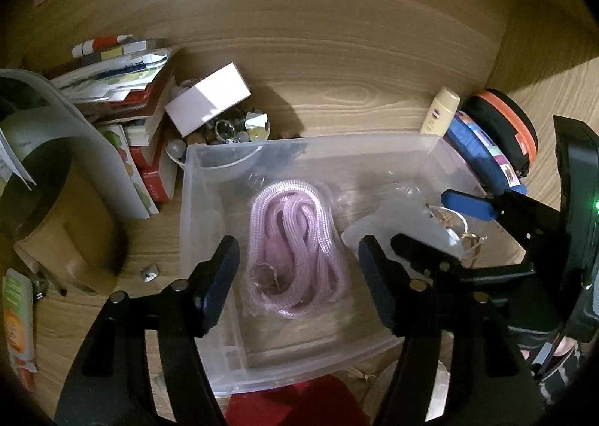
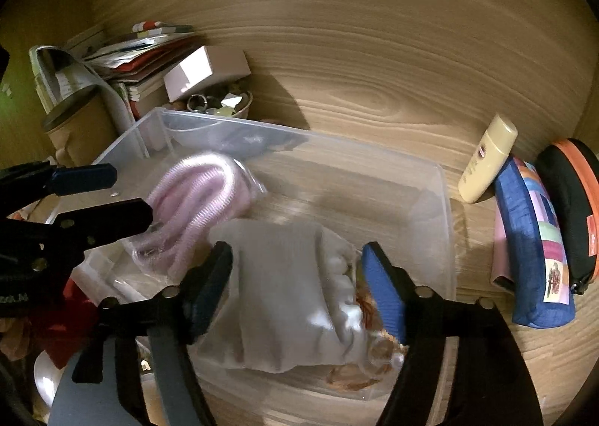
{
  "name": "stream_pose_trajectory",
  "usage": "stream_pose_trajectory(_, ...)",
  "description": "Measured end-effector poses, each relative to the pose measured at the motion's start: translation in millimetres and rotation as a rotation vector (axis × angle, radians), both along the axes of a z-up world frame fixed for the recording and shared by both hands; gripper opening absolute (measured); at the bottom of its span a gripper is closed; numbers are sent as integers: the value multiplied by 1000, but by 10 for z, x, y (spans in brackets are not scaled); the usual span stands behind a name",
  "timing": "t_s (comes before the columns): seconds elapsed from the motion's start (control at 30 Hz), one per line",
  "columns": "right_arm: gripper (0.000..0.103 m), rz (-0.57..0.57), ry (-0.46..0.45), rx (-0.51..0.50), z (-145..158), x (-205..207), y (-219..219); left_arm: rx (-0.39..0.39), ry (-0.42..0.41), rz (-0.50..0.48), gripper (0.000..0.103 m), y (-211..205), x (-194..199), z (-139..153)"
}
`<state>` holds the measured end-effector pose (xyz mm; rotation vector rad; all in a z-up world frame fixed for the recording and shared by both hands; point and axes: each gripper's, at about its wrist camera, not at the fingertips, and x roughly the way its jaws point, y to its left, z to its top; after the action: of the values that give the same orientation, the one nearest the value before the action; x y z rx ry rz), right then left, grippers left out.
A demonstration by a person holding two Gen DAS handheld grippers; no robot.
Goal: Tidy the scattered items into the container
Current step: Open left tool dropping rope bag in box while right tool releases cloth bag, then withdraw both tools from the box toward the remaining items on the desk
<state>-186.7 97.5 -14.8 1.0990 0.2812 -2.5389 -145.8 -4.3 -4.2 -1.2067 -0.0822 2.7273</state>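
Note:
A clear plastic bin (image 1: 194,201) (image 2: 447,224) stands on the wooden desk. A bagged pink cord (image 1: 295,239) (image 2: 194,197) lies inside it. My left gripper (image 1: 299,287) hovers open over the cord, touching nothing; it also shows at the left of the right wrist view (image 2: 112,194). My right gripper (image 2: 295,291) is open above a frosted bag of white and brown trinkets (image 2: 292,295) lying in the bin's right half. The right gripper (image 1: 430,220) also shows in the left wrist view, with the bag (image 1: 378,227) beneath it.
Against the back panel: a cream bottle (image 1: 440,111) (image 2: 486,160), a blue patchwork pouch (image 2: 531,250), a black-and-orange case (image 2: 572,216), a bowl of trinkets (image 1: 224,134), a white box (image 1: 207,98), stacked books (image 1: 123,89). A lamp base (image 1: 41,149) stands left.

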Motion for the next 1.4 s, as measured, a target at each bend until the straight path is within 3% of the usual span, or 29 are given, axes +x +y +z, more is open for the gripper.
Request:
stream_pose_trajectory(0.2, 80, -14, 57, 58, 21, 63, -47, -1, 22, -1, 74, 0, 27, 41)
stream_pose_trajectory(0.67, 84, -26, 57, 66, 44, 91, -36, -9, 52, 22, 75, -44, 118, 140)
stream_pose_trajectory(0.83, 85, -25, 98, 66, 191, 219, -25, -2, 110, 31, 91, -83, 311, 330)
stream_pose_trajectory(1.03, 98, -31, 140, 31, 348, 425, 65, -52, 148, 51, 92, -115, 541, 446)
stream_pose_trajectory(1.4, 98, -41, 147, 44, 355, 730, 95, -66, 127, 75, 92, -218, 819, 363)
